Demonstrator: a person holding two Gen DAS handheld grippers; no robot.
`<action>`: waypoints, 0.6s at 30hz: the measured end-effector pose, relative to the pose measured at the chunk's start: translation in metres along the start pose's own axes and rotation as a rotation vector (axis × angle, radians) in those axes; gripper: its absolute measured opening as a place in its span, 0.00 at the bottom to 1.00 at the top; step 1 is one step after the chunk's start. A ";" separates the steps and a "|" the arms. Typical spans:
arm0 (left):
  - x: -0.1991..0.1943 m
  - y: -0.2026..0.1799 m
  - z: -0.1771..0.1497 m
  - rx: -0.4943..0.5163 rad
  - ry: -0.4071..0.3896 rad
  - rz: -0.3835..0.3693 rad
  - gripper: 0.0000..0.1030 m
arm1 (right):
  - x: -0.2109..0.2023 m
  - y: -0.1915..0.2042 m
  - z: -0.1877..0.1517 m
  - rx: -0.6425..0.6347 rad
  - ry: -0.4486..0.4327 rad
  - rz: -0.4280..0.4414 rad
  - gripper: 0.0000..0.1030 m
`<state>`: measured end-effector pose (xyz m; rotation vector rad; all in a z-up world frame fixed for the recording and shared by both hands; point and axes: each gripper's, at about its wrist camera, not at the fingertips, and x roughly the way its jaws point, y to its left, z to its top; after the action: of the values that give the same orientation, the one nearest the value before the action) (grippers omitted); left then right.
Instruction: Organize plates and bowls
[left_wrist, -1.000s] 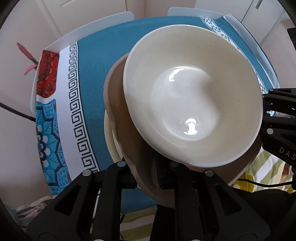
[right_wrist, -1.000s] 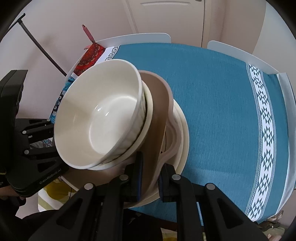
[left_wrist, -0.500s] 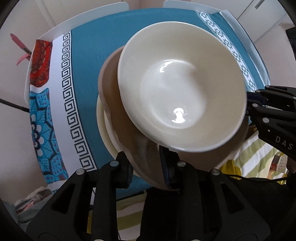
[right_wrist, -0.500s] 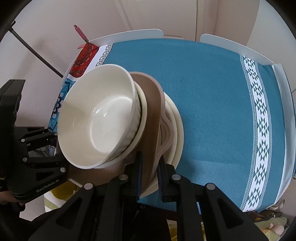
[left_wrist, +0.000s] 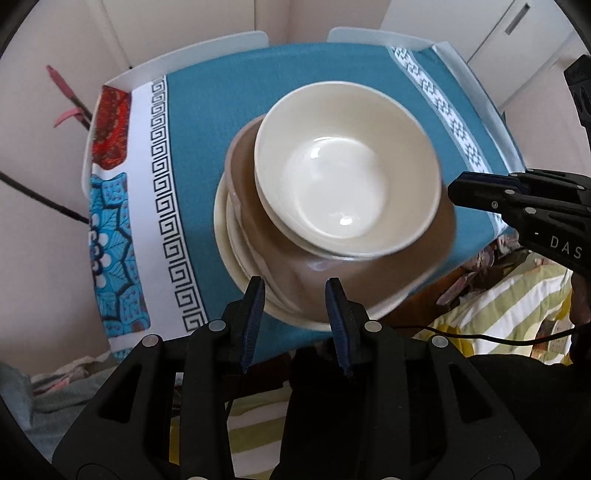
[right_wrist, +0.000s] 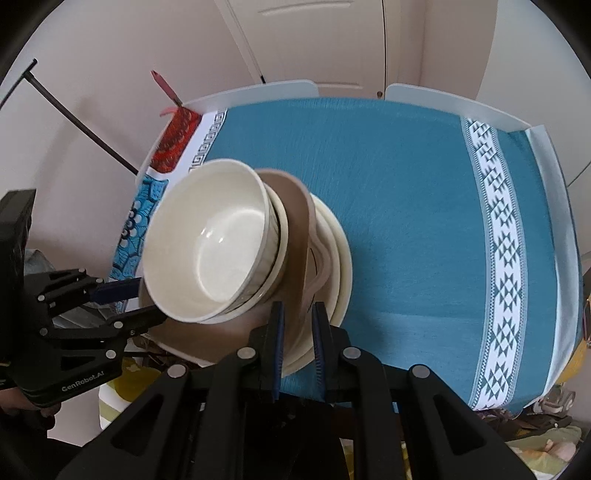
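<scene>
A stack stands at the near edge of the teal table: cream bowls (left_wrist: 347, 177) (right_wrist: 210, 243) nested on a brown plate (left_wrist: 354, 273) (right_wrist: 295, 229), which lies on cream plates (left_wrist: 229, 236) (right_wrist: 340, 258). My left gripper (left_wrist: 295, 317) is open, its jaws apart and pulled back just off the stack's near rim. My right gripper (right_wrist: 297, 343) is open with a narrow gap, its jaws either side of the plates' rim without clear contact; it also shows in the left wrist view (left_wrist: 458, 192).
The teal tablecloth (right_wrist: 406, 192) has white patterned bands. White chair backs (right_wrist: 258, 92) stand along the far side. A striped green and white cloth (left_wrist: 509, 302) lies below the table edge. Cupboard doors are behind.
Both grippers were shut on the brown plate's rim and held the stack tilted. The stack now rests on the table, both grippers have opened and drawn back from it.
</scene>
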<state>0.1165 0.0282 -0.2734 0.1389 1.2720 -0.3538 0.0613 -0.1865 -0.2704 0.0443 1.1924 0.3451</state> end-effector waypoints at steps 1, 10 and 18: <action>-0.004 -0.001 -0.002 -0.001 -0.008 0.001 0.30 | -0.004 0.001 -0.002 -0.004 -0.010 0.001 0.13; -0.068 -0.021 -0.030 -0.018 -0.191 0.007 0.30 | -0.058 0.018 -0.026 -0.051 -0.141 -0.001 0.13; -0.179 -0.052 -0.044 -0.025 -0.606 0.066 0.65 | -0.162 0.036 -0.042 -0.088 -0.430 -0.070 0.25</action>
<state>0.0148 0.0250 -0.1115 0.0452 0.6708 -0.2921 -0.0382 -0.2051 -0.1327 -0.0006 0.7505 0.3075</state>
